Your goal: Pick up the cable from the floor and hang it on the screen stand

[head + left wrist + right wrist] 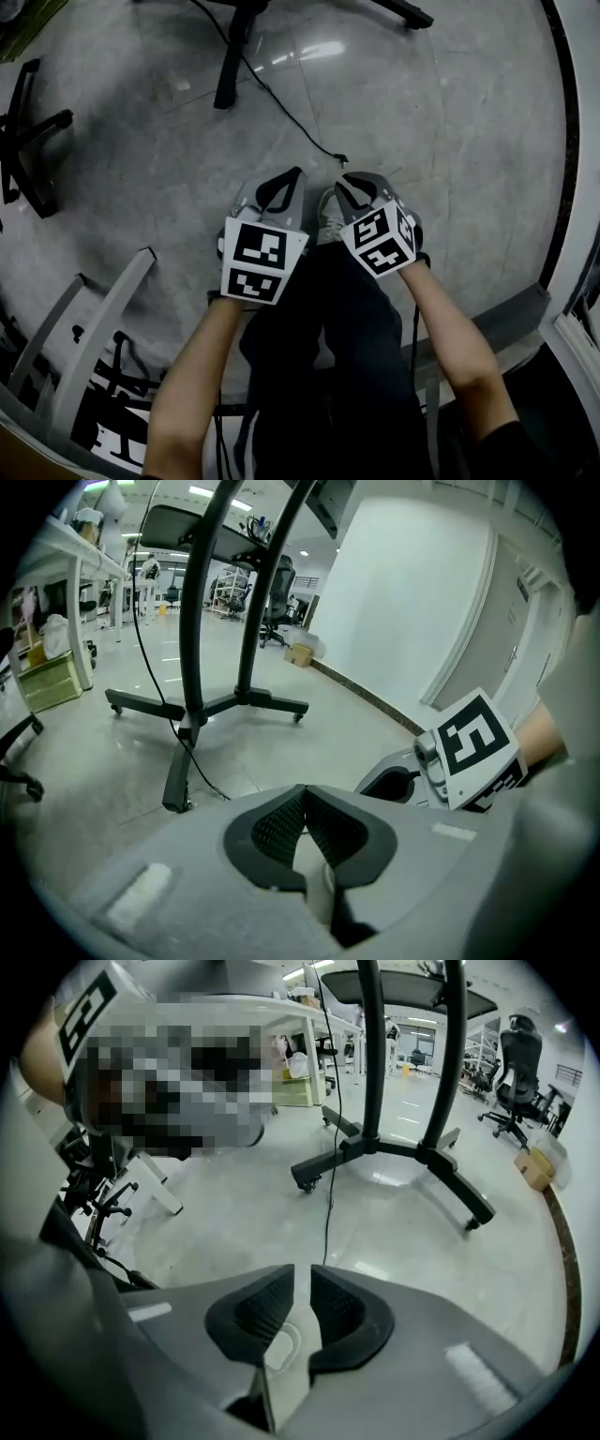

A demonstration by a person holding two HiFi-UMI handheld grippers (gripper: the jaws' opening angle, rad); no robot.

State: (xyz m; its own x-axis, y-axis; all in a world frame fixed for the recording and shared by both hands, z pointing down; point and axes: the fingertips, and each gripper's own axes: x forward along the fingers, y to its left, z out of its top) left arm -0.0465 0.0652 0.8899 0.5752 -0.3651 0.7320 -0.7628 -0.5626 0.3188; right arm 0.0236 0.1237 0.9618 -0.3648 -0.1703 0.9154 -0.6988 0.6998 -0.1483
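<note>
A thin black cable (281, 108) trails across the grey floor from the screen stand's black base (234, 56) and ends in a small plug (342, 157) just ahead of both grippers. My left gripper (298, 172) is shut and empty, its tips touching (305, 791). To its right, my right gripper (345, 178) is open by a narrow gap with nothing in it (302, 1274). The right gripper view shows the cable (328, 1204) running along the floor toward the stand's upright posts (375, 1101). The stand (246, 621) and the cable (202, 771) also appear in the left gripper view.
A black chair base (33, 150) lies at the left. A grey metal frame (94, 319) stands at the lower left. The person's shoe (328, 220) sits between the grippers. A dark skirting and wall (562, 141) bound the floor on the right. Office chairs (520, 1072) stand far off.
</note>
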